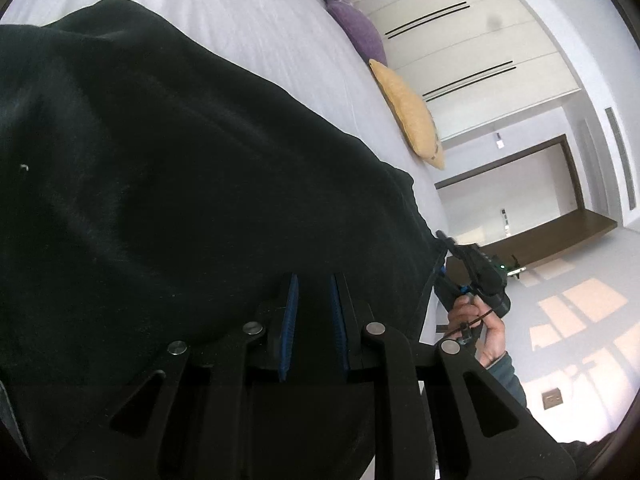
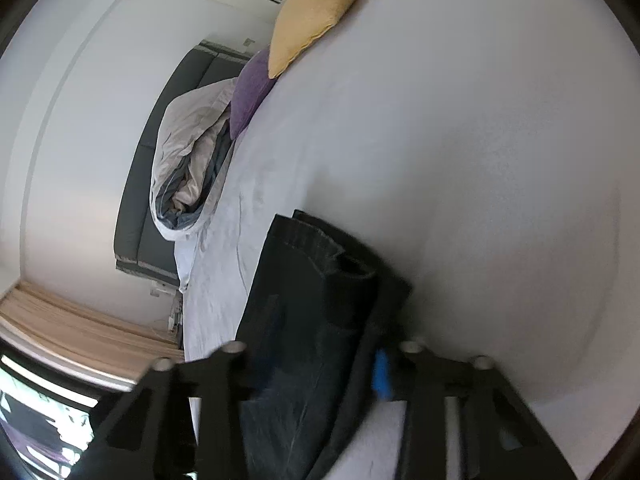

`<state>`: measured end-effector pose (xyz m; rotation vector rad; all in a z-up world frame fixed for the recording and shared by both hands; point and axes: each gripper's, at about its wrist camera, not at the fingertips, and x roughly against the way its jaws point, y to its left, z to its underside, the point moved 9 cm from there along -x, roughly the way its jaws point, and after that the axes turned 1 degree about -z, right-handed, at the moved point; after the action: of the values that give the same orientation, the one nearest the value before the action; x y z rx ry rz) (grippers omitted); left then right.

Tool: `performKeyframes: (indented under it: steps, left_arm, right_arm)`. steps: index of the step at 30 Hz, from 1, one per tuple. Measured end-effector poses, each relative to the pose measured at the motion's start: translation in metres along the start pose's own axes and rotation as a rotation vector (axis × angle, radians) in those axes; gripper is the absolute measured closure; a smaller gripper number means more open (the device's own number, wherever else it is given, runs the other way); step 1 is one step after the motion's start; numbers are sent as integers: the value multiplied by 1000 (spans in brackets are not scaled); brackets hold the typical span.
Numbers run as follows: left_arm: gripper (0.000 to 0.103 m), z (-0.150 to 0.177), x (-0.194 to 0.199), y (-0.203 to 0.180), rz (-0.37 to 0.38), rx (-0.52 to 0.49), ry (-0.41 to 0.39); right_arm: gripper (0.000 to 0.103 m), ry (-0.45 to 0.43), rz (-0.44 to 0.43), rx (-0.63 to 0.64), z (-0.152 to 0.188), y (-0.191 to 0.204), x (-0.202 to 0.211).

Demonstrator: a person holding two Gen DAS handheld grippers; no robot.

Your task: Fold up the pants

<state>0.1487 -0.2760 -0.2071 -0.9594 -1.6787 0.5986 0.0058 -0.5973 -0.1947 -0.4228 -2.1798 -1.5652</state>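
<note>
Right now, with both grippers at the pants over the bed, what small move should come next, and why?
Probably carry the held edge across. The left gripper and right gripper each have dark pants between the jaws, with white bed bare beyond.

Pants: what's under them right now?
The white bed sheet shows around the dark pants. Whatever lies directly beneath the fabric is covered.

The pants (image 1: 180,180) run off the left wrist view's left edge. In the right wrist view the right gripper (image 2: 326,376) is smeared by blur, its grip unclear, and the yellow pillow (image 2: 316,12) is cut off at the top.
</note>
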Motion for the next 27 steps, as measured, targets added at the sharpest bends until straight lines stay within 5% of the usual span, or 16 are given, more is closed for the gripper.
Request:
performKeyframes:
  steps: [1, 3, 11, 16, 20, 23, 27]
  left_arm:
    - [87, 1, 2, 1, 4, 3, 0]
    - [87, 2, 6, 3, 11, 6, -2]
    - [87, 5, 9, 12, 19, 11, -8]
    - [87, 3, 8, 17, 23, 21, -11]
    - [87, 3, 11, 22, 37, 33, -14]
    - [87, 2, 19, 25, 54, 48, -13]
    - [87, 2, 30, 31, 62, 90, -20]
  right_arm:
    - [90, -1, 1, -17, -1, -3, -1]
    - [96, 0, -1, -42, -3, -10, -1]
    - [97, -11, 52, 21, -6, -15, -1]
    - [97, -26, 105, 186, -8, 10, 3]
    - [97, 33, 101, 585, 47, 93, -2]
    - [97, 223, 71, 1138, 176, 152, -15]
    - [97, 394, 162, 1531, 289, 118, -40]
